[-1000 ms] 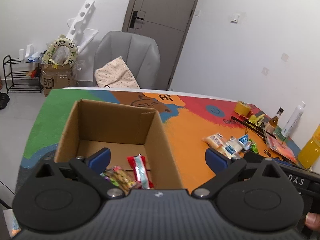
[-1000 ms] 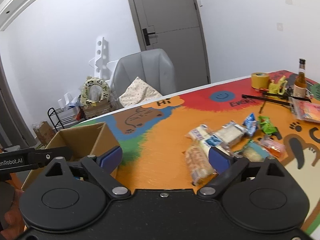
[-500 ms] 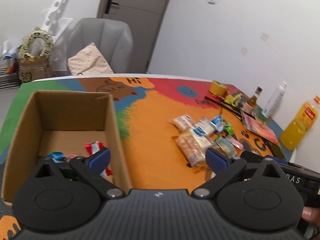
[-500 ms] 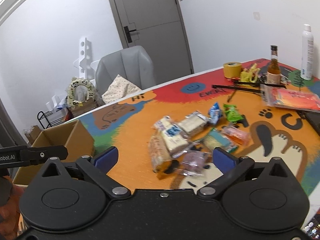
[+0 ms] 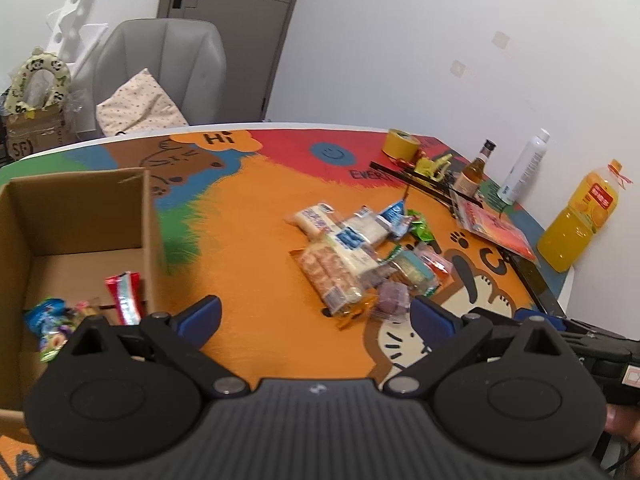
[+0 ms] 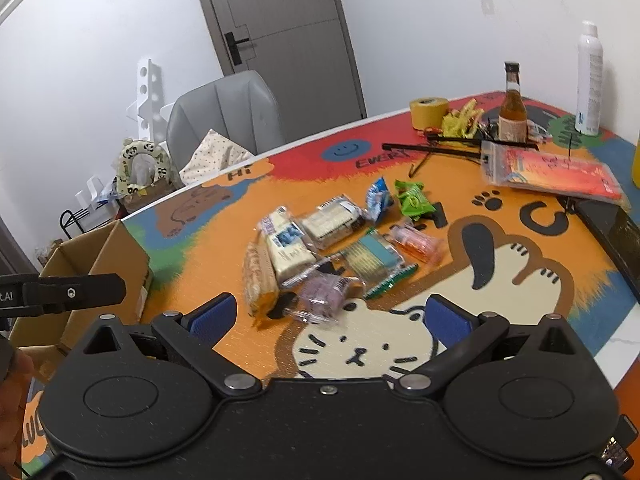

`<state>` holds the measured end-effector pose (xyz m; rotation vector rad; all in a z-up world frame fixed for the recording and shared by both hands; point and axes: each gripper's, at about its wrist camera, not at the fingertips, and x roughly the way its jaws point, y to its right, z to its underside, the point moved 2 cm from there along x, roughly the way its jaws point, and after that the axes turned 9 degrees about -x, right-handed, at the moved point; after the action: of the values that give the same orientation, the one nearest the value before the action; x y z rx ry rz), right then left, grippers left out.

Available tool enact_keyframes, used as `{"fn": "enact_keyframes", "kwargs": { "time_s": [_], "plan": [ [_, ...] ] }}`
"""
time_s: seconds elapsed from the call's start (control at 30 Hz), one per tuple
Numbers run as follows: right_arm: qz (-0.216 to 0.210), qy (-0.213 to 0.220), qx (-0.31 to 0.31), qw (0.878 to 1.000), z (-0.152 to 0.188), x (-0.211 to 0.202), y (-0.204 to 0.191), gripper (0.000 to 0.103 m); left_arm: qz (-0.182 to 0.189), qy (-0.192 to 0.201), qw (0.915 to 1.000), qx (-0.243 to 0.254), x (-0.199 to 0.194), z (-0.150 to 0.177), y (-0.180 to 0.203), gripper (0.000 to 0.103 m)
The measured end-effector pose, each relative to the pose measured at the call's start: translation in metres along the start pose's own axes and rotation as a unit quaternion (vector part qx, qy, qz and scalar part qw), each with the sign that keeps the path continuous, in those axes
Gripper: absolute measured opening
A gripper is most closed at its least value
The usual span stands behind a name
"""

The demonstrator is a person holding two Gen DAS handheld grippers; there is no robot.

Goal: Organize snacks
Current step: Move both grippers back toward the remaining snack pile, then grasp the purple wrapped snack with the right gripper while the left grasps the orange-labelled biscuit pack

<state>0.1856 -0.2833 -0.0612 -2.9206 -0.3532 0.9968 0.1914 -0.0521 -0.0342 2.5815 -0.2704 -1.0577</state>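
Observation:
A pile of wrapped snacks (image 5: pixel 352 256) (image 6: pixel 328 240) lies mid-table on the colourful mat. An open cardboard box (image 5: pixel 80 216) (image 6: pixel 100 256) stands at the left; a red-striped packet (image 5: pixel 125 298) and a blue packet (image 5: pixel 46 318) lie inside it. My left gripper (image 5: pixel 316 316) is open with nothing in it, hovering over the mat between the box and the pile. My right gripper (image 6: pixel 330 314) is open too and holds nothing. A clear purple packet (image 6: pixel 324 294) lies on the mat just beyond its fingertips.
At the far right stand a yellow tape roll (image 6: pixel 429 113), a brown bottle (image 6: pixel 513 109), a white spray bottle (image 6: pixel 589 80) and an orange juice bottle (image 5: pixel 580 220). A red flat pack (image 6: pixel 552 172) and a dark tablet (image 6: pixel 612 232) lie near the right edge. A grey chair (image 5: pixel 160 72) stands behind the table.
Both grippers swung right, away from the box toward the snack pile. The left gripper left the box mouth. The right jaws widened a little.

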Motion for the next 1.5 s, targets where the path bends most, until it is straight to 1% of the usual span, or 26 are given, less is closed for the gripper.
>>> {"fn": "enact_keyframes", "kwargs": {
  "time_s": [0.1, 0.23, 0.3, 0.37, 0.47, 0.57, 0.73, 0.87, 1.03, 1.1, 1.13, 1.17, 1.2, 1.27, 1.33, 1.5],
  "plan": [
    [-0.002, -0.004, 0.006, 1.0, 0.002, 0.005, 0.006, 0.1, 0.002, -0.007, 1.0, 0.0, 0.01, 0.001, 0.007, 0.099],
    [-0.006, -0.011, 0.016, 1.0, 0.005, 0.012, 0.014, 0.093, 0.001, -0.013, 0.9999, 0.001, 0.025, 0.002, 0.013, 0.097],
    [-0.008, -0.016, 0.021, 1.0, 0.006, 0.017, 0.018, 0.088, -0.002, -0.014, 0.9999, -0.002, 0.032, 0.001, 0.014, 0.094],
    [-0.011, -0.021, 0.027, 0.999, 0.006, 0.022, 0.02, 0.08, -0.004, -0.017, 0.9998, -0.01, 0.04, -0.001, 0.012, 0.088],
    [-0.016, -0.025, 0.035, 0.999, 0.007, 0.03, 0.024, 0.073, -0.007, -0.02, 0.9996, -0.018, 0.051, -0.003, 0.011, 0.081],
    [-0.021, -0.031, 0.04, 0.999, 0.008, 0.039, 0.024, 0.068, -0.01, -0.024, 0.9993, -0.026, 0.063, -0.004, 0.011, 0.078],
    [-0.031, -0.034, 0.044, 0.998, 0.004, 0.055, 0.021, 0.067, -0.012, -0.03, 0.9989, -0.034, 0.081, -0.006, 0.01, 0.075],
    [-0.039, -0.039, 0.047, 0.997, 0.0, 0.069, 0.017, 0.066, -0.015, -0.036, 0.9985, -0.038, 0.094, -0.008, 0.009, 0.07],
    [-0.048, -0.045, 0.047, 0.997, -0.004, 0.086, 0.01, 0.065, -0.017, -0.038, 0.9984, -0.039, 0.105, -0.011, 0.009, 0.07],
    [-0.052, -0.051, 0.044, 0.996, -0.004, 0.094, 0.008, 0.06, -0.015, -0.038, 0.9984, -0.04, 0.108, -0.012, 0.009, 0.07],
    [-0.053, -0.055, 0.044, 0.996, -0.004, 0.098, 0.008, 0.056, -0.015, -0.038, 0.9983, -0.041, 0.11, -0.012, 0.009, 0.07],
    [-0.055, -0.061, 0.045, 0.996, -0.003, 0.101, 0.008, 0.048, -0.014, -0.039, 0.9983, -0.042, 0.112, -0.013, 0.009, 0.07],
    [-0.057, -0.066, 0.046, 0.995, -0.001, 0.105, 0.009, 0.042, -0.013, -0.039, 0.9982, -0.044, 0.115, -0.013, 0.009, 0.07],
    [-0.06, -0.064, 0.046, 0.995, 0.001, 0.106, 0.011, 0.035, -0.012, -0.038, 0.9982, -0.046, 0.12, -0.014, 0.01, 0.07],
    [-0.061, -0.063, 0.045, 0.995, 0.002, 0.105, 0.014, 0.032, -0.014, -0.037, 0.9982, -0.045, 0.124, -0.014, 0.012, 0.07],
    [-0.061, -0.063, 0.045, 0.995, 0.002, 0.104, 0.018, 0.031, -0.015, -0.042, 0.9979, -0.047, 0.136, -0.012, 0.015, 0.07]
  ]
}}
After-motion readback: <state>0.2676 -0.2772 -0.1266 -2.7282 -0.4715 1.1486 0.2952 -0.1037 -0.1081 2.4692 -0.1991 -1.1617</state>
